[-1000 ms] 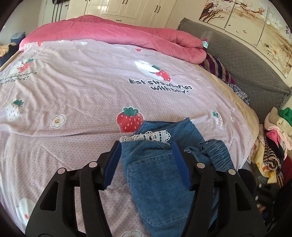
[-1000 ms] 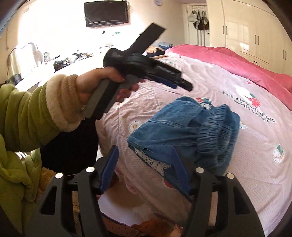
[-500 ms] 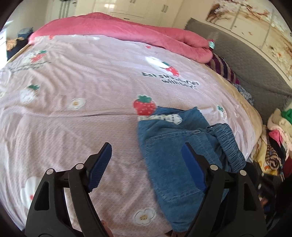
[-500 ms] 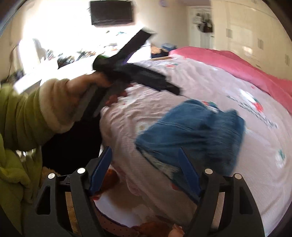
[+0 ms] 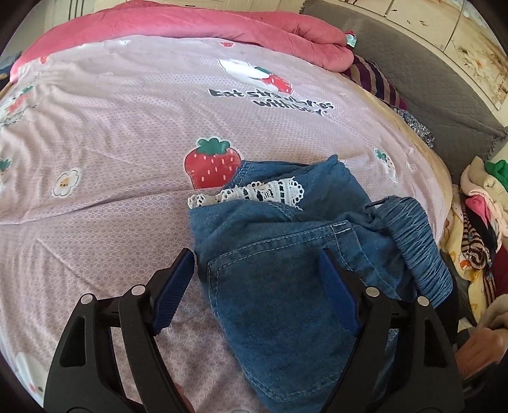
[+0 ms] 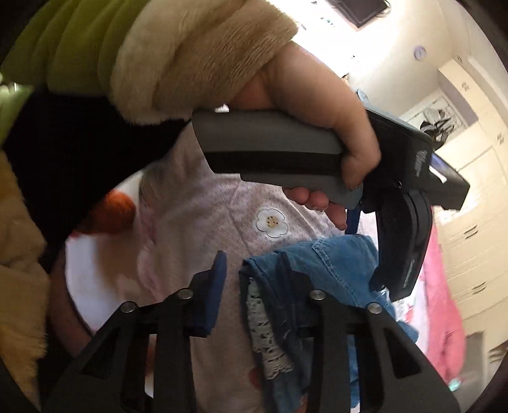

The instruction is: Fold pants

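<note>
While the folded blue denim pants (image 5: pixel 285 286) lie near the right, near corner of the bed, the left gripper (image 5: pixel 257 286) hangs just above them with its blue-padded jaws spread wide, nothing caught between them. One pad sits over the pink sheet (image 5: pixel 127 127) to the left of the denim, the other over the back pocket; whether either touches the cloth I cannot tell. A strip of white lace trim (image 5: pixel 250 193) peeks out at the far edge of the fold, just beside a big printed strawberry (image 5: pixel 211 166), and the gathered elastic waistband (image 5: pixel 416 235) bunches on the right side. A rose-pink duvet (image 5: pixel 190 28) is heaped along the far side of the bed, with a grey quilted headboard (image 5: pixel 412 70) to the far right and a heap of mixed clothes (image 5: pixel 476 222) off the bed's right edge.

From the right wrist view, the right gripper (image 6: pixel 250 282) comes in low at the edge of the pants (image 6: pixel 333 270). Its jaws stand apart, and a fold of denim edge with lace appears to run between the pads, not pinched. Above it a bare left hand (image 6: pixel 317 104) in a green, fleece-cuffed sleeve (image 6: pixel 158 47) grips the grey handle of the other tool.
</note>
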Action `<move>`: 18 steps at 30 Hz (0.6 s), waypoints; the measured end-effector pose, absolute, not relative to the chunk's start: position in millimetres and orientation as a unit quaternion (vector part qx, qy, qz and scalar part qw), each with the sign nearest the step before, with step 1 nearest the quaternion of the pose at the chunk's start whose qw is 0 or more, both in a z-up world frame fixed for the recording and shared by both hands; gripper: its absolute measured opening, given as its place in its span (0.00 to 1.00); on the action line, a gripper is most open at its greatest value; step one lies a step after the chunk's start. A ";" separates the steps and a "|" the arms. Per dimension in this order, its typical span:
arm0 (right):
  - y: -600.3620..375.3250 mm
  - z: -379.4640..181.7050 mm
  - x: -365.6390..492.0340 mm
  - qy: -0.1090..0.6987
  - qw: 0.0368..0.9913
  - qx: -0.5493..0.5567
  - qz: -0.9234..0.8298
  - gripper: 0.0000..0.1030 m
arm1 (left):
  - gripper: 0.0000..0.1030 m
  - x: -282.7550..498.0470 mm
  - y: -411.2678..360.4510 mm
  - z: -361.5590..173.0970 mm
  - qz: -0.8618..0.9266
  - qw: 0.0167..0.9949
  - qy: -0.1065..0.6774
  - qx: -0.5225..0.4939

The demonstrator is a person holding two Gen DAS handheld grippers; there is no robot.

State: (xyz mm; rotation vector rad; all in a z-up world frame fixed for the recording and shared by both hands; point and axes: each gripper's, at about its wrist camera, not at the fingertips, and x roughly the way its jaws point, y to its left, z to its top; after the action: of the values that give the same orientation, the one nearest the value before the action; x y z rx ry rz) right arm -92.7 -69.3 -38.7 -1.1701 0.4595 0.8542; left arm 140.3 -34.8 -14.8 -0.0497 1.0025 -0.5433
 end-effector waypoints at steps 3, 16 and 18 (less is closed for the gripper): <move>-65.3 -50.3 -90.6 0.198 0.703 -0.570 0.375 0.23 | 0.70 142.3 -35.3 -17.4 -0.260 0.841 0.475 -0.023; -91.9 -32.1 -94.7 0.194 0.675 -0.573 0.423 0.08 | 0.72 153.0 -40.2 -21.7 -0.269 0.840 0.472 -0.023; -98.9 -29.9 -90.3 0.207 0.689 -0.548 0.427 0.08 | 0.72 153.9 -40.5 -22.4 -0.270 0.840 0.471 -0.024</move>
State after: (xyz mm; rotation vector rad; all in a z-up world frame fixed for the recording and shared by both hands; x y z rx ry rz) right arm -90.3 -98.9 -29.9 -1.2250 0.4638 0.9555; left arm 153.9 -40.5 -22.4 -0.0505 0.9954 -0.5710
